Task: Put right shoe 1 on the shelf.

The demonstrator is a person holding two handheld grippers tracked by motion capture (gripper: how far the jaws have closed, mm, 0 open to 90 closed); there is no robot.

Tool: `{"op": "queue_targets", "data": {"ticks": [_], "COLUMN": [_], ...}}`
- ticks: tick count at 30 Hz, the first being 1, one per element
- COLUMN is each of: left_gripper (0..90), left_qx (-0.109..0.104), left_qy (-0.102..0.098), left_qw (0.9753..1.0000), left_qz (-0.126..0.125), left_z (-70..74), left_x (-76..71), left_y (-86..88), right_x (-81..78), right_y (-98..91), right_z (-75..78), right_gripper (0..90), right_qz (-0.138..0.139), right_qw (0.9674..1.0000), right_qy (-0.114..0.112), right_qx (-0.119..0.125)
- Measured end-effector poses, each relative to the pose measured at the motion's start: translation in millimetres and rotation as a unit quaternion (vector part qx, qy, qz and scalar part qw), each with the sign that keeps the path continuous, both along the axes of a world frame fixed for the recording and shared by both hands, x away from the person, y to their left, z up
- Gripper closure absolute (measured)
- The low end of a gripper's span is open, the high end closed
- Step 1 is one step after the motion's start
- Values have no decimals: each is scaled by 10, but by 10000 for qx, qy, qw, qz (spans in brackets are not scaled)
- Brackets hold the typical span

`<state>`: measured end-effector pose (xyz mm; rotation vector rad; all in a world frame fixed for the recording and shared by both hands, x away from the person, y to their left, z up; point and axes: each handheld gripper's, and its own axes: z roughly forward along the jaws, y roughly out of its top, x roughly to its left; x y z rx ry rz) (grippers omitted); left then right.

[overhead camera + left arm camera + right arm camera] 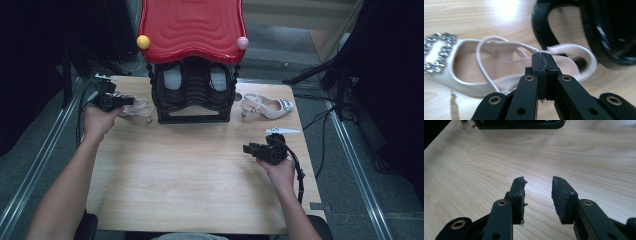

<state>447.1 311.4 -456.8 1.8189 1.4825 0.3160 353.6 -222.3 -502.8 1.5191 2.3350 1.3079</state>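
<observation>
Black jaws of the left gripper (543, 75) are pressed together with nothing between them, their tips just short of a pale shoe (499, 67) lying on the bench (200, 170) beside a black rack (192, 95); the left forearm reaches far forward. Nearer the person, the right gripper (538, 192) points leftward, held level, jaws apart over bare wood.

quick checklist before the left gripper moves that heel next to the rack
1. Left gripper shut: ok, jaws pressed together.
2. Grip on the left shoe: cannot tell; the jaws meet at its strap, but nothing shows between the pads.
3. Shoe resting flat beside the black rack: ok.
4. Right gripper out of the way: ok, open over bare table.
5. Second shoe clear of the path: ok, right of the rack.
</observation>
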Motion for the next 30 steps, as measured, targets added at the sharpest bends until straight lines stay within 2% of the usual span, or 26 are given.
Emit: {"op": "queue_targets", "data": {"ticks": [1, 4, 5, 8, 12, 14, 19, 22, 24, 30], "left_gripper": [900, 900, 900, 900, 900, 900, 900, 900, 900, 900], "left_qx": [-78, -6, 34, -40, 4, -80, 162, 55, 56, 94], "left_qy": [-28, -34, 77, 153, 144, 175, 407, 402, 475, 535], "left_qw": [10000, 9999, 9997, 9996, 9997, 9997, 9990, 9991, 9988, 9985], "left_qz": [56, 155, 225, 232, 182, 176, 78, 99, 63, 82], "left_z": [-12, -77, -135, -180, -206, -226, -288, -312, -325, -316], "left_x": [20, 77, 105, 121, 137, 144, 139, 115, 99, 89], "left_y": [2, 25, 28, 24, -11, 5, 10, 57, 94, 139], "right_x": [1, 5, 7, 7, 7, 8, 8, 10, 7, 10], "right_y": [1, 2, 6, 9, 10, 9, 4, 6, 8, 5], "right_z": [-2, -6, -8, -10, -12, -14, -14, -16, -14, -15], "right_gripper": [638, 638, 638, 638, 638, 638, 637, 636, 635, 632], "right_qz": [-2, -14, 0, 3, 12, 0, -24, -30, -41, -55], "right_qw": [10000, 10000, 10000, 10000, 10000, 10000, 10000, 10000, 10000, 10000], "right_qy": [3, 4, 10, 14, 22, 29, 22, 26, 18, 13], "right_qx": [14, 14, 2, 2, -10, -20, -23, -18, -28, -25]}}
